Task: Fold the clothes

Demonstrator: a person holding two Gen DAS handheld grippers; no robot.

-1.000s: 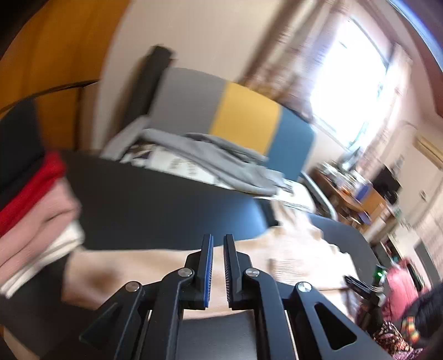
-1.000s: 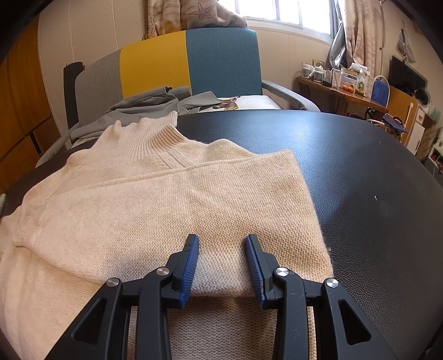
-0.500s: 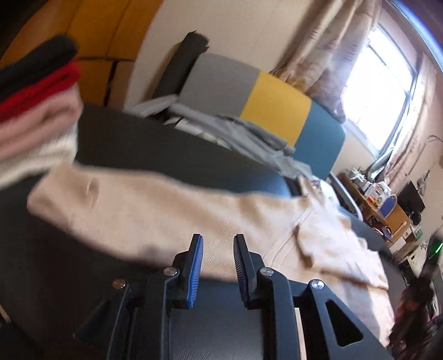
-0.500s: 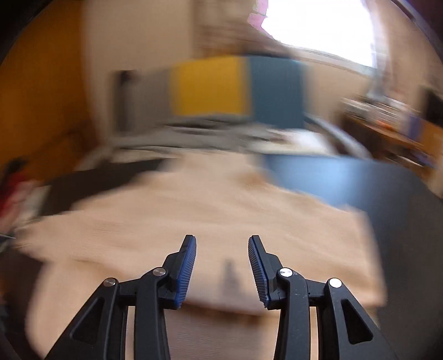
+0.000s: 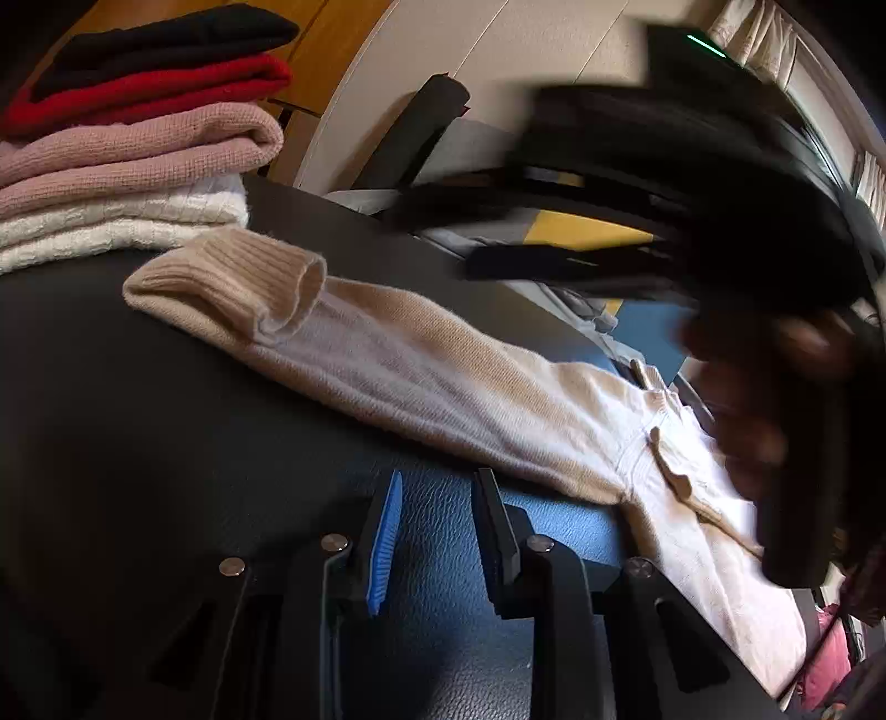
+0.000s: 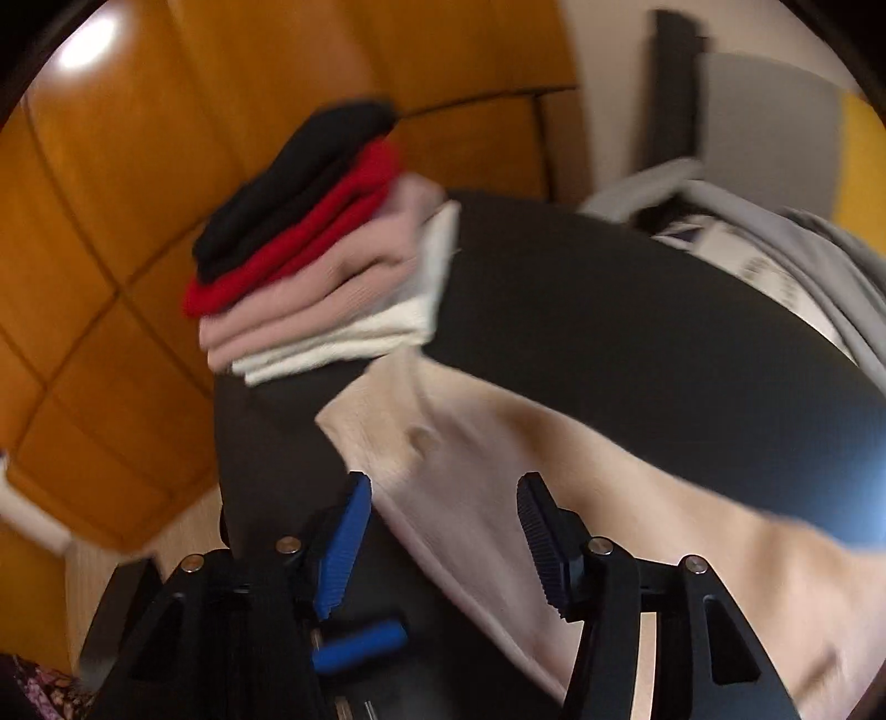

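Beige sweater (image 5: 470, 382) lies sleeve-out (ready for folding); both the left hand-held gripper (image 5: 437, 531) and the right hand-held gripper (image 6: 443, 548) are opening, gripping nothing.

No text, label or number can be read — neither view shows any.

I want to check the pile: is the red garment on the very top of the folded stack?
No, a black garment lies on top of the red garment.

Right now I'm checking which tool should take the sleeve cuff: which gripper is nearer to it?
Right. The right gripper hovers over the beige sleeve near its cuff; the left gripper sits beside the sleeve's middle.
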